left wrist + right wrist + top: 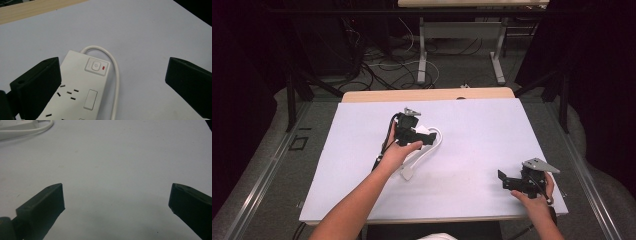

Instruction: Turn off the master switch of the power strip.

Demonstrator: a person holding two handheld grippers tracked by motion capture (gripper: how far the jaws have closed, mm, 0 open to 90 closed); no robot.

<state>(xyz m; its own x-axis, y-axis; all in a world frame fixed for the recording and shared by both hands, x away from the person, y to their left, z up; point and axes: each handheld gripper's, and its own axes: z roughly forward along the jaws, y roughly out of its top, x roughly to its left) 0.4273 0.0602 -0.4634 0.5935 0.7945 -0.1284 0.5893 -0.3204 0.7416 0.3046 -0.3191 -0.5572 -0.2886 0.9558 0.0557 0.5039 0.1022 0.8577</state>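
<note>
A white power strip point(82, 82) lies flat on the white table point(150, 30), with a rocker switch point(96, 66) and a small red indicator at its near end. Its white cable point(116, 75) loops around that end. My left gripper point(112, 67) hovers just over the strip, jaws wide apart and nothing between the pads. From above, the left gripper point(431, 137) covers most of the strip point(428, 131); the cable point(435, 146) runs down to a white plug point(408, 173). My right gripper point(503, 180) rests open at the table's near right, over bare surface point(116, 188). The strip point(15, 125) sits far off.
The white table cover point(492, 130) ends in a wooden edge point(427, 94) at the far side. Beyond it stand a second table's legs point(422, 55) and tangled floor cables point(377, 65). Metal rails point(272, 170) flank the table.
</note>
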